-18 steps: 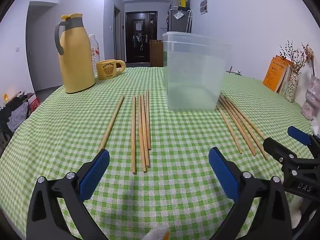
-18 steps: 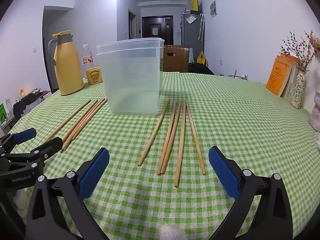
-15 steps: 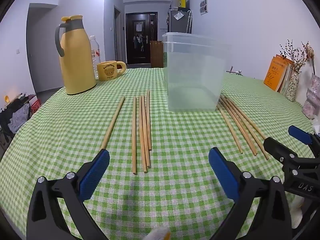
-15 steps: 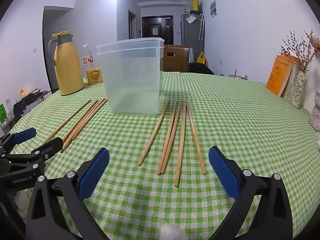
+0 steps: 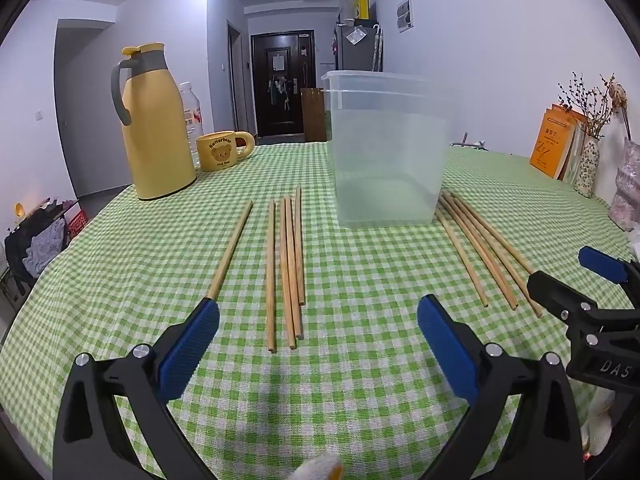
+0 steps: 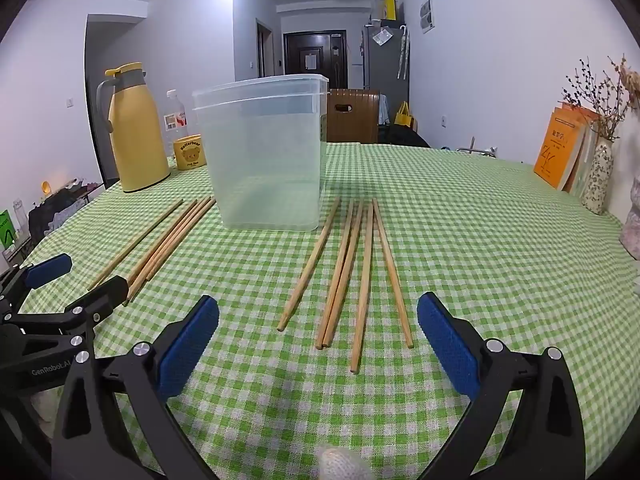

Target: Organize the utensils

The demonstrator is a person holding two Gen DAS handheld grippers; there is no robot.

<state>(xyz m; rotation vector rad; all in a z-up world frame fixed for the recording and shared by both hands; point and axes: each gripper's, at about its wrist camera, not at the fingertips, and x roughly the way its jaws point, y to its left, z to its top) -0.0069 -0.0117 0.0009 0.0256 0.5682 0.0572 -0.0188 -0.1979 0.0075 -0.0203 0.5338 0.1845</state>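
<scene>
A clear plastic tub (image 5: 390, 148) stands upright on the green checked tablecloth (image 5: 360, 360); it also shows in the right wrist view (image 6: 266, 152). Several wooden chopsticks (image 5: 286, 264) lie left of the tub, right in front of my open, empty left gripper (image 5: 318, 340). Another bunch of chopsticks (image 6: 352, 272) lies right of the tub, right in front of my open, empty right gripper (image 6: 318, 338). Each gripper shows at the edge of the other's view: the right gripper (image 5: 568, 276), the left gripper (image 6: 76, 274).
A yellow thermos jug (image 5: 154, 124), a water bottle (image 5: 191, 116) and a yellow bear mug (image 5: 222, 150) stand at the back left. Orange books (image 6: 560, 148) and a vase of dried twigs (image 6: 598, 176) stand at the right edge. The table's left edge drops off near clutter (image 5: 38, 240).
My left gripper has dipped and drawn slightly nearer the left chopsticks. The right gripper's view is nearly unchanged. Both stay open.
</scene>
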